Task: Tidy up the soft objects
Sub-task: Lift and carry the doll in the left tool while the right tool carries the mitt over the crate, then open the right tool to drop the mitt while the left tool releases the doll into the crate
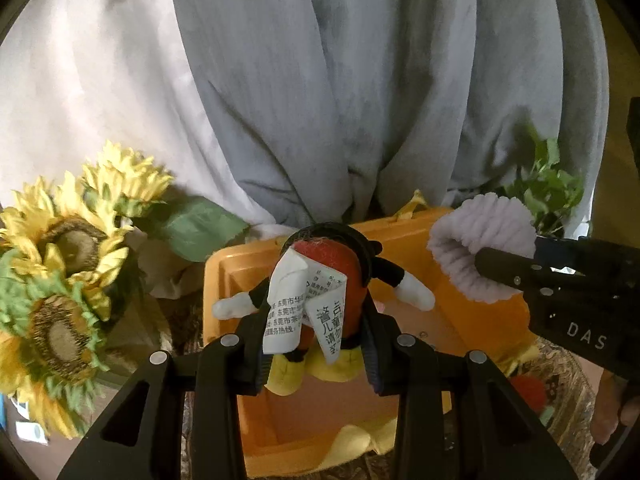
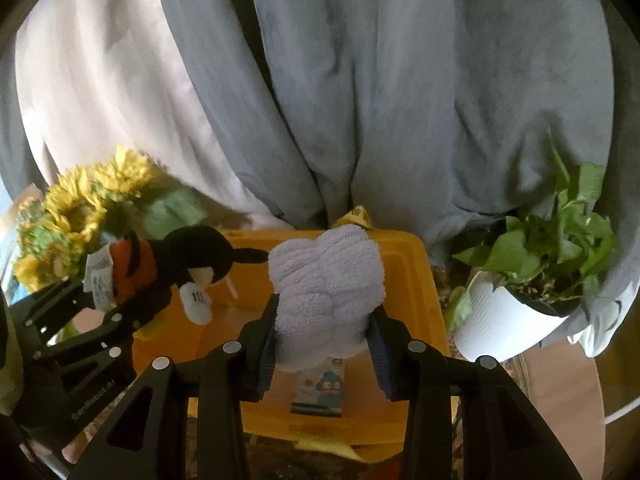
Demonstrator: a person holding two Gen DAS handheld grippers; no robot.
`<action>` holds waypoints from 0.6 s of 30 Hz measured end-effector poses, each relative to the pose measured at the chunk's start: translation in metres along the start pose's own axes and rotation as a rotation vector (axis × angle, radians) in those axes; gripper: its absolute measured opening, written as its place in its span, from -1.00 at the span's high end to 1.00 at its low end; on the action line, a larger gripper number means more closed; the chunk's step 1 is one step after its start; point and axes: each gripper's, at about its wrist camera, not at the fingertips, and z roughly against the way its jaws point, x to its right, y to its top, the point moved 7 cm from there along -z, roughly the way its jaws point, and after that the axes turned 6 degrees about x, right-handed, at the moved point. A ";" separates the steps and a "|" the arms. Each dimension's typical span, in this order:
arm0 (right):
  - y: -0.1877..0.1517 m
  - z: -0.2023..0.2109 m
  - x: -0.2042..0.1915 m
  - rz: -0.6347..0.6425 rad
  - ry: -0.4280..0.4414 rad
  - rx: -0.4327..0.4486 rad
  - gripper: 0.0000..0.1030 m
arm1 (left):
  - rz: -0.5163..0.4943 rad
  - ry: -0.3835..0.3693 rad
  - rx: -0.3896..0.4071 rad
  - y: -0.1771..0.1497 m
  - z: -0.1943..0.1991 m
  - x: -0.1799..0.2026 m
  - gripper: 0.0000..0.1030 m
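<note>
Grey and off-white curtains [image 2: 360,100] fill the background, with sunflowers [image 1: 60,264] on the left, a potted green plant [image 2: 532,280] in a white pot on the right, and an open orange bin [image 2: 420,280] on a patterned surface between them. Left gripper [image 1: 316,356] is pinched on the lower body of a black-and-red plush toy [image 1: 340,276], white label hanging in front, held over the bin's left half. Right gripper [image 2: 324,348] is clamped on a fluffy lavender cloth [image 2: 328,280] bulging up between the pads, over the bin's middle, just beside the plush
</note>
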 end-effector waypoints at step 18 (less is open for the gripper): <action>-0.033 -0.059 0.003 0.029 0.011 -0.193 0.09 | -0.054 -0.006 -0.155 -0.027 -0.049 0.004 0.27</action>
